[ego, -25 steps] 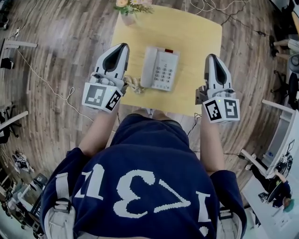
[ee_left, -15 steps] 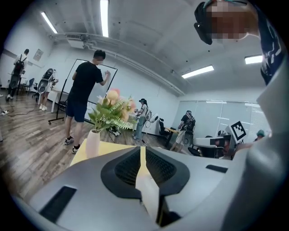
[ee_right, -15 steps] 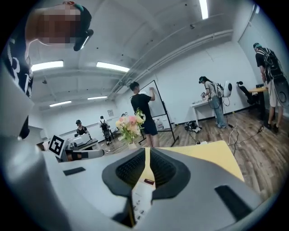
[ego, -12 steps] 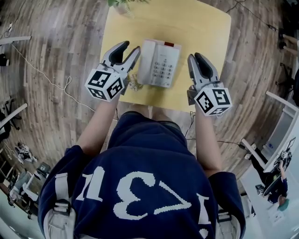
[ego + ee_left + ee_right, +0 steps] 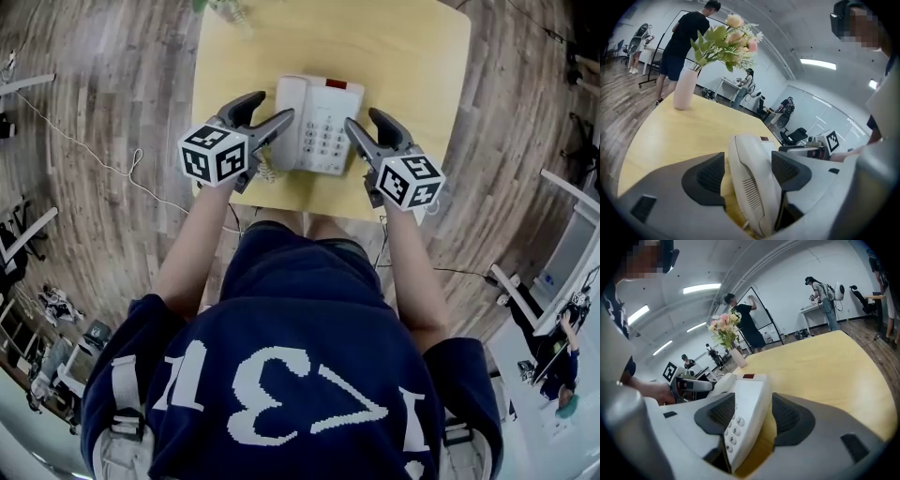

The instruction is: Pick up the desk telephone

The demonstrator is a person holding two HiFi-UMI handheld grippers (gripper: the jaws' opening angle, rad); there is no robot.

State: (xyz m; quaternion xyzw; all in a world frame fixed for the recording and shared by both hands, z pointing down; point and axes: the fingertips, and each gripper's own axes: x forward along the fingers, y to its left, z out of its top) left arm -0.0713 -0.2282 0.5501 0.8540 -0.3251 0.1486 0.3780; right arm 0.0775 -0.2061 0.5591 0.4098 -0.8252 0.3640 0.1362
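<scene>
Telephone (image 5: 319, 125) sits flat on the yellow bench (image 5: 412, 56), close to the edge nearest the person. Its long axis runs away from the person, handset on the left side, keypad on the right.

Left gripper (image 5: 267, 111) comes in from the left and right gripper (image 5: 366, 122) from the right. Both angle forward, inward and down, roughly mirrored, neither clearly nearer.

Left gripper view: fingers (image 5: 705, 176) are wide apart and have just been opening. The handset (image 5: 750, 183) stands between them. There's a clear gap to the outer pad; the inner pad sits right against the handset's far side, contact not certain. No clamp.

Right gripper view: fingers (image 5: 790, 420) are also wide apart and have just been opening. The phone's right edge and the keypad (image 5: 731, 425) are between them. Bench surface shows between that edge and the outer pad, so no grip here either.

Key relation: each pair of fingers already straddles one long edge of the phone, one finger over the top face, one outside it. Judgement: the next move is a squeeze across each edge, not a reach. Uneven bite could tip the body or unseat the handset.

Coiled cord (image 5: 267, 169) hangs off the near-left corner, just behind the left gripper; possible snag on lift.
</scene>
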